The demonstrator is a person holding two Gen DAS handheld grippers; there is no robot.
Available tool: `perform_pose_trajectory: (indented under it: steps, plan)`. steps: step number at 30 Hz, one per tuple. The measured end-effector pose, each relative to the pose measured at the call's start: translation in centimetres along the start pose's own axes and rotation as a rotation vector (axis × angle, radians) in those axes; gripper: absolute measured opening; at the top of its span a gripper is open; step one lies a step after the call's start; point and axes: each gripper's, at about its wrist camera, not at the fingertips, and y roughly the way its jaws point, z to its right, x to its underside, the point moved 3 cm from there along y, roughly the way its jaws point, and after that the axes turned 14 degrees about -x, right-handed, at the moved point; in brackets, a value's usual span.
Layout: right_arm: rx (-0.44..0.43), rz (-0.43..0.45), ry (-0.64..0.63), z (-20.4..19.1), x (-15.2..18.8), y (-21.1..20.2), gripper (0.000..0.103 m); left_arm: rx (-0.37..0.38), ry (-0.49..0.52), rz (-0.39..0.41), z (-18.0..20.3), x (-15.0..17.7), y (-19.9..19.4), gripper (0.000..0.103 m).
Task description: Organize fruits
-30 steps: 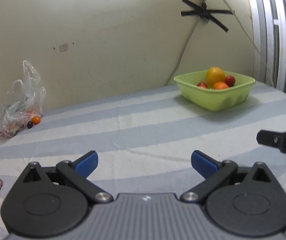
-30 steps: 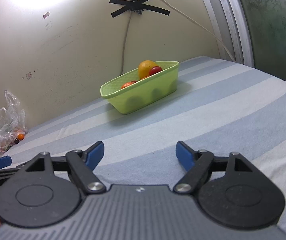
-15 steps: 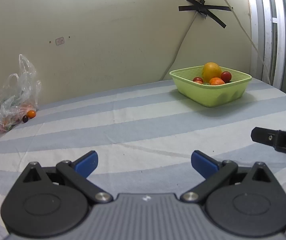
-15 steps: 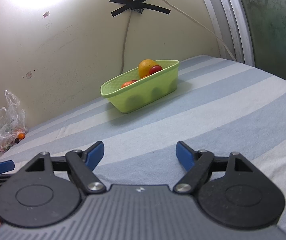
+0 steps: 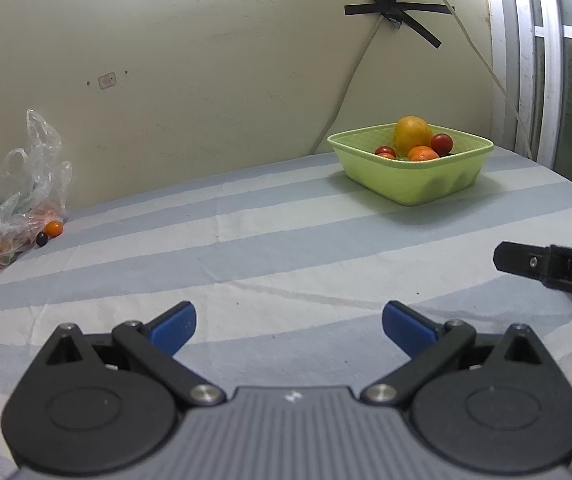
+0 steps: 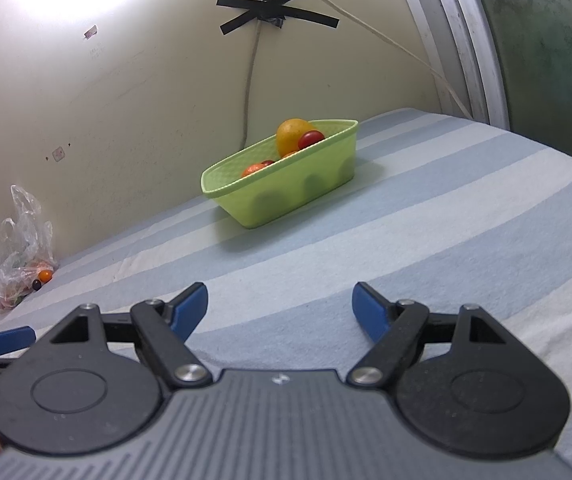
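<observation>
A: Where does the fruit sit?

B: Most of it is in the green basket [image 5: 413, 184], near the wall on the far right of the striped cloth: a big orange [image 5: 413, 133], a red fruit [image 5: 441, 143] touching it, and a few small red and orange ones lower down. The rest is well apart, far left against the wall: a clear bag [image 5: 26, 204] with fruit inside, a small orange fruit [image 5: 53, 228] just outside its mouth, and a dark one [image 5: 41, 239] beside that.

A: And the hand-held grippers?

B: The left hand-held gripper [image 5: 289, 322] has its jaws spread wide, nothing between them, only bare cloth ahead. The right hand-held gripper [image 6: 280, 308] is the same: jaws apart, empty, aimed toward the basket. Neither is close to any fruit. A black part of the right one shows at the edge of the left view.

A: So which step is this?

B: It looks like a pause between picks, with the bag's fruit not yet moved. The surface could be a bench or a bed; it cannot be told.

A: What does the next move call for?

B: Probably the left one, being nearer that side, reaching far left for the loose orange fruit. It is small and round, so the jaws should come down around it and close gently; it may roll, and the bag's film could get caught.
</observation>
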Motion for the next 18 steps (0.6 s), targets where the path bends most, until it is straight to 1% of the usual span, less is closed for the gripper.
perform_pose_trajectory:
  steps: [18]
  plan:
    - [0.001,-0.009,0.004,0.04,-0.12,0.12,0.082,0.035,-0.011,-0.01,0.45,-0.19,0.88,0.103]
